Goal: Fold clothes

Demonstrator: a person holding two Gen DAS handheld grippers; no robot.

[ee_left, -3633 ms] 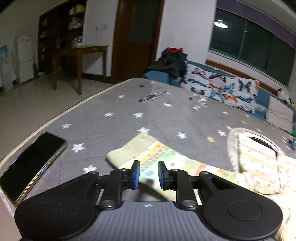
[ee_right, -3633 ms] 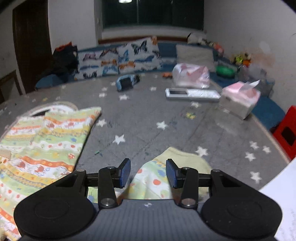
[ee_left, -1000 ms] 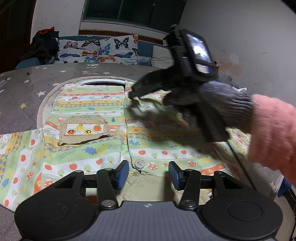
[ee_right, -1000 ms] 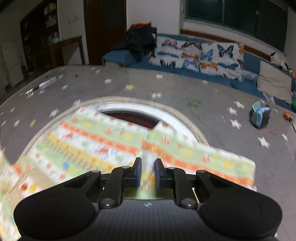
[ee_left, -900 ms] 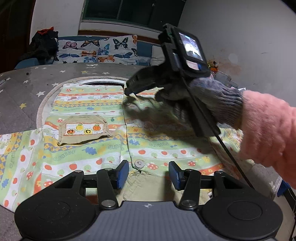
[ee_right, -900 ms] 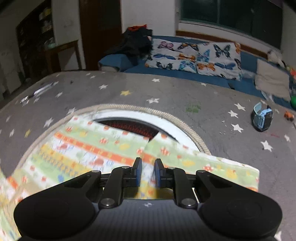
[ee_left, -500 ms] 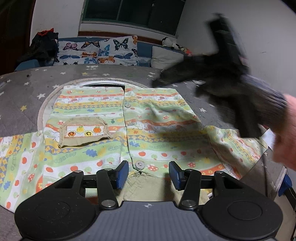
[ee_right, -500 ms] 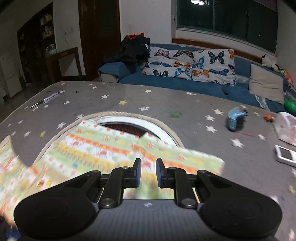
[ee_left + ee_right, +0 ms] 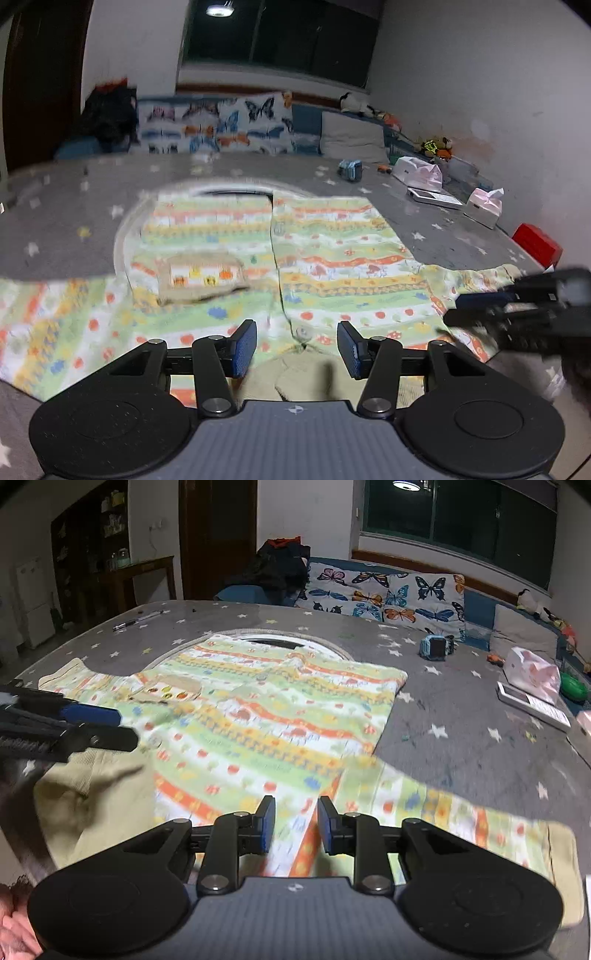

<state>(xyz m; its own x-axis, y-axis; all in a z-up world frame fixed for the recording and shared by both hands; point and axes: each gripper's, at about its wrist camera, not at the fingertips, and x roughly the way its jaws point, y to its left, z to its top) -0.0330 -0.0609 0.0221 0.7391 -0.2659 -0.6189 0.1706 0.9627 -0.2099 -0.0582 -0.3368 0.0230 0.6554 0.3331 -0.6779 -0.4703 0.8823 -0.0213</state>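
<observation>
A child's shirt [image 9: 332, 266] with green, orange and yellow stripes lies spread front up on the grey star-print bedspread [image 9: 74, 236]. It has a beige chest pocket [image 9: 201, 275] and beige hem and cuffs. My left gripper [image 9: 297, 349] is open just above the hem, by the lowest button. In the right wrist view the shirt [image 9: 258, 720] fills the middle. My right gripper [image 9: 295, 825] hovers over the seam where the sleeve [image 9: 461, 812] joins the body. Its jaws are opening and the pads press on nothing. Each gripper also shows at the edge of the other's view.
On the far right of the bedspread sit a blue toy [image 9: 437, 648], a plastic bag [image 9: 532, 672], a white flat device [image 9: 434, 197], a pink tissue box [image 9: 484, 206] and a red box [image 9: 537, 243]. A pen [image 9: 138, 620] lies far left. Butterfly pillows [image 9: 388, 590] line the back.
My right gripper has swept from the collar down and to the right, to the sleeve seam, and its jaws have widened. The left gripper stayed over the hem.
</observation>
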